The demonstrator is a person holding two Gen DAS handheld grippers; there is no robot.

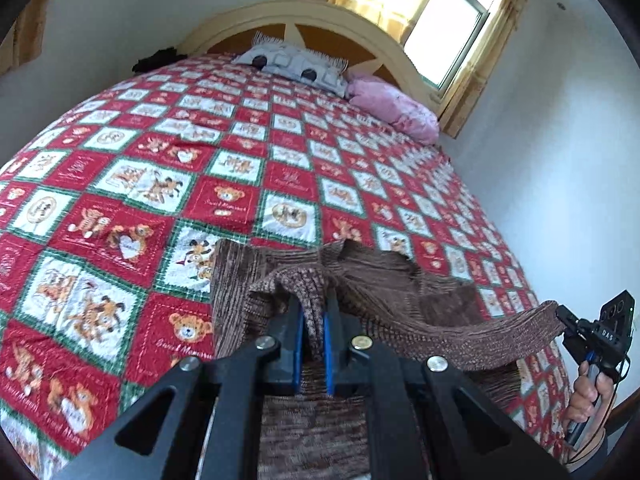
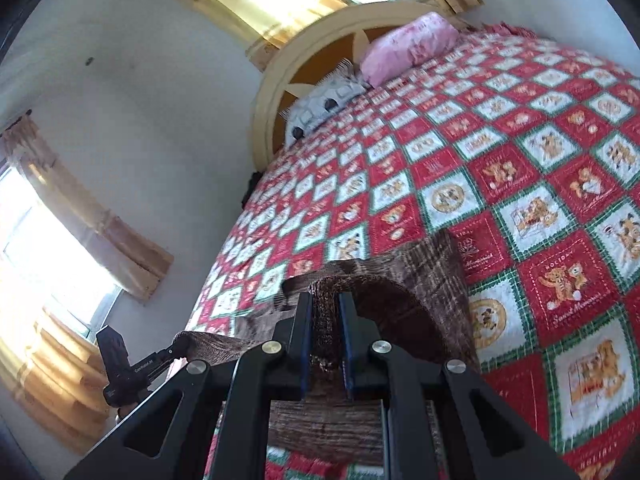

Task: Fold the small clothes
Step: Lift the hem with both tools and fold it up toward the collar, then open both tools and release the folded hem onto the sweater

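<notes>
Left gripper [image 1: 314, 320]: clamping a fold of the brown knit garment [image 1: 384, 280]. Right gripper [image 2: 325, 320]: pinching another edge of it. Garment is hanging between both over the near end of the bed [image 1: 168, 128]; its lower part is lying hidden behind the grippers. Far end: two pillows [image 1: 390, 106], blurred.

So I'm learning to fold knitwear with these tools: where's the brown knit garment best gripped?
At two spread points on one edge, from the near side, as here: the left gripper and right gripper are each shut on the brown knit garment, whose limp fabric sags between them.
</notes>
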